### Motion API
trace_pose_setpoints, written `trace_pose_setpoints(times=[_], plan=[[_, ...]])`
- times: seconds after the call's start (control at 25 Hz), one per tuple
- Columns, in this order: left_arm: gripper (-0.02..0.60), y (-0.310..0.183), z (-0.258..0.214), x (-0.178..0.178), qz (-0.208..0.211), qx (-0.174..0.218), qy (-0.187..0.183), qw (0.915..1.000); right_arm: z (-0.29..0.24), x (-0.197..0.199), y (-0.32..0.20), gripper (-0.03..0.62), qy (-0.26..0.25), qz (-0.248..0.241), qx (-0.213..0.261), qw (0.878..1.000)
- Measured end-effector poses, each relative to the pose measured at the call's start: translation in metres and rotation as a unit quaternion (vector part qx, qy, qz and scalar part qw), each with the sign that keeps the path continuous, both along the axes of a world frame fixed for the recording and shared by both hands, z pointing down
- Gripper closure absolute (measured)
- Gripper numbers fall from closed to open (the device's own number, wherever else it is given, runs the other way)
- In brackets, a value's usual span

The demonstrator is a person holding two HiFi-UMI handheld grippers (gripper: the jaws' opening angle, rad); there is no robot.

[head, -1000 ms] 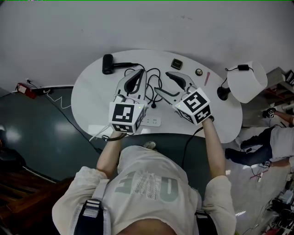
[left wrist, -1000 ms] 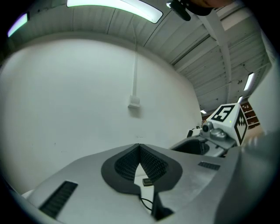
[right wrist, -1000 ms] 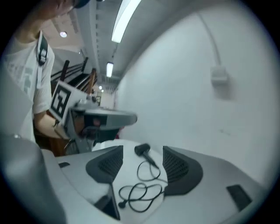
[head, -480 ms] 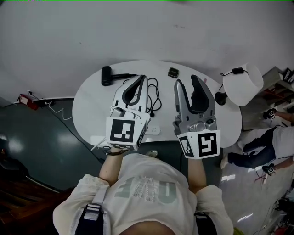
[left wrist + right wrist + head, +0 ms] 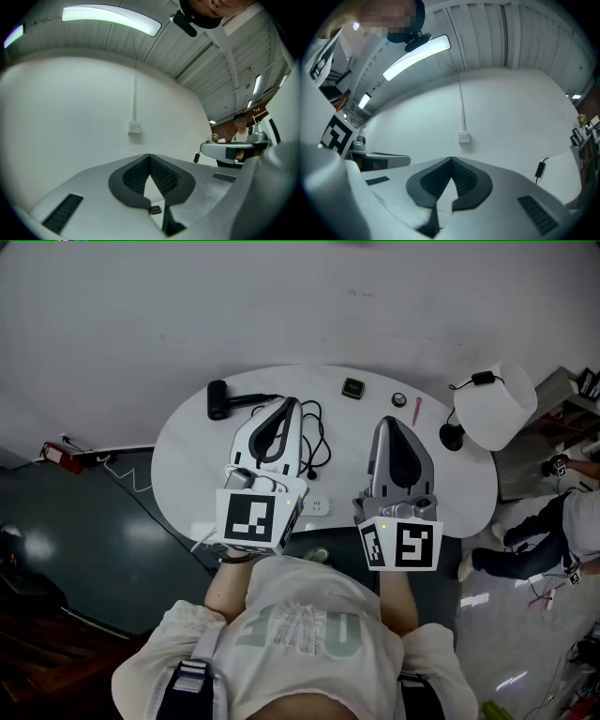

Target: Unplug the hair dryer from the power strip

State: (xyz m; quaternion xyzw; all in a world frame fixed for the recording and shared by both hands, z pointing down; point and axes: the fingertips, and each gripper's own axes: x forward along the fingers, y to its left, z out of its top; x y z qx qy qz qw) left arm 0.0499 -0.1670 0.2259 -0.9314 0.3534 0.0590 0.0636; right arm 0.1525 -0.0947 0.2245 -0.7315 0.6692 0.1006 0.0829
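The black hair dryer (image 5: pixel 219 397) lies at the far left of the white oval table (image 5: pixel 187 456). Its black cable (image 5: pixel 317 432) coils toward the middle, and the plug end (image 5: pixel 310 471) rests on the table, apart from the white power strip (image 5: pixel 317 506) near the front edge. My left gripper (image 5: pixel 287 405) is held above the table, shut and empty. My right gripper (image 5: pixel 389 424) hovers beside it, also shut with nothing between its fingers. Both gripper views face a white wall: the left gripper (image 5: pixel 150 157) and the right gripper (image 5: pixel 451 161) show pads pressed together.
A white lamp (image 5: pixel 494 406) stands at the table's right end. A small dark square object (image 5: pixel 353 387), a round item (image 5: pixel 399 399) and a pink pen (image 5: pixel 415 410) lie along the far edge. A red box (image 5: pixel 55 452) sits on the dark floor at left.
The right gripper's jaws went from wide open to shut and empty. It swung from leaning left over the cable to pointing straight away. Both grippers rose off the table.
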Motion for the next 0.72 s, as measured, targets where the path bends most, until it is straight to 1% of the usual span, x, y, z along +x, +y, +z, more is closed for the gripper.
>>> trace_pose_setpoints(times=[0.12,0.24,0.32,0.56,0.72], plan=[[0.575,0.0016,-0.0013,-0.0009,-0.001,0.001,0.002,1.0000,-0.0009,0.0020,0.0011,0.589,0.002,0.002,0.000,1.000],[0.575,0.0035,0.0005,-0.0029,-0.003,0.003,-0.005,1.0000,-0.0013,0.0029,0.0027,0.589,0.004,0.004,-0.001,1.000],[0.575,0.0036,-0.0011,-0.0041,-0.006,0.003,-0.001,1.0000,-0.0014,0.0031,0.0031,0.589,0.006,0.004,-0.002,1.000],[0.575,0.0034,-0.0008,-0.0079,-0.013,0.006,0.001,0.9999,0.0014,0.0004,0.0041,0.589,0.011,-0.002,-0.006,1.000],[0.575,0.0067,0.0034,-0.0097,-0.012,0.001,-0.005,0.9999,0.0048,-0.0015,0.0037,0.589,0.011,-0.007,-0.012,1.000]])
